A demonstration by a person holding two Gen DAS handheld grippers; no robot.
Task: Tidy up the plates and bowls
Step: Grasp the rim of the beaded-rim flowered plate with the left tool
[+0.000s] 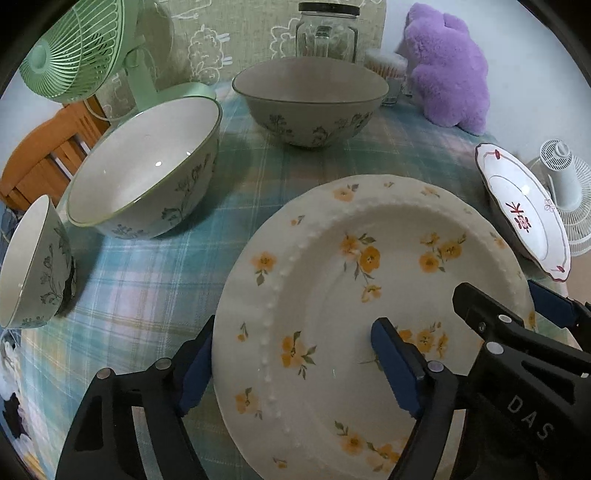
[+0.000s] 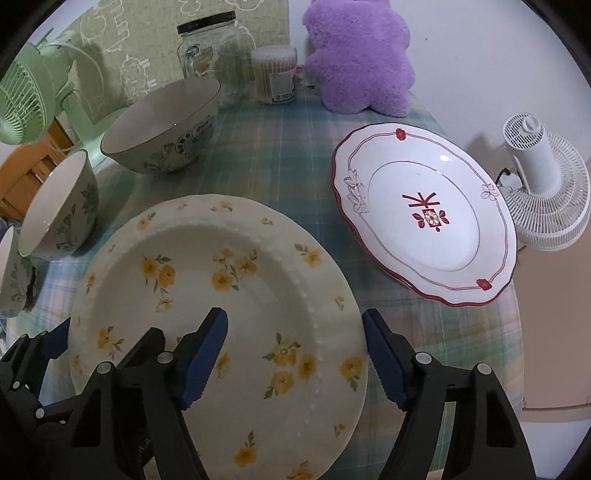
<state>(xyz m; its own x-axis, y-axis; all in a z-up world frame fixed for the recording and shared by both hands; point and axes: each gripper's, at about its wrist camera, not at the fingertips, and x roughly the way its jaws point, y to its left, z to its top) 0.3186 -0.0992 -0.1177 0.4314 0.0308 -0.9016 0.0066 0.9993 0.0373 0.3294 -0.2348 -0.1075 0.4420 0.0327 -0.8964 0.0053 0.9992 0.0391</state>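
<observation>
A cream plate with yellow flowers [image 1: 332, 258] [image 2: 207, 258] lies flat on the plaid tablecloth. My left gripper [image 1: 293, 332] straddles its left rim, one blue pad outside the edge and the other over the plate's well, with the jaws apart. My right gripper [image 2: 295, 315] straddles the right rim the same way, and neither pad presses. A white plate with red trim [image 2: 424, 221] [image 1: 524, 206] lies to the right. Three floral bowls stand to the left and behind: a large one [image 1: 147, 166], a far one [image 1: 310, 103] and a small one [image 1: 33, 266].
A green fan [image 1: 74, 48], a glass jar [image 1: 327, 33], a tub of cotton swabs [image 2: 275, 74] and a purple plush [image 1: 447, 66] line the back. A white fan [image 2: 546, 184] sits past the table's right edge. A wooden chair [image 1: 44, 155] is at the left.
</observation>
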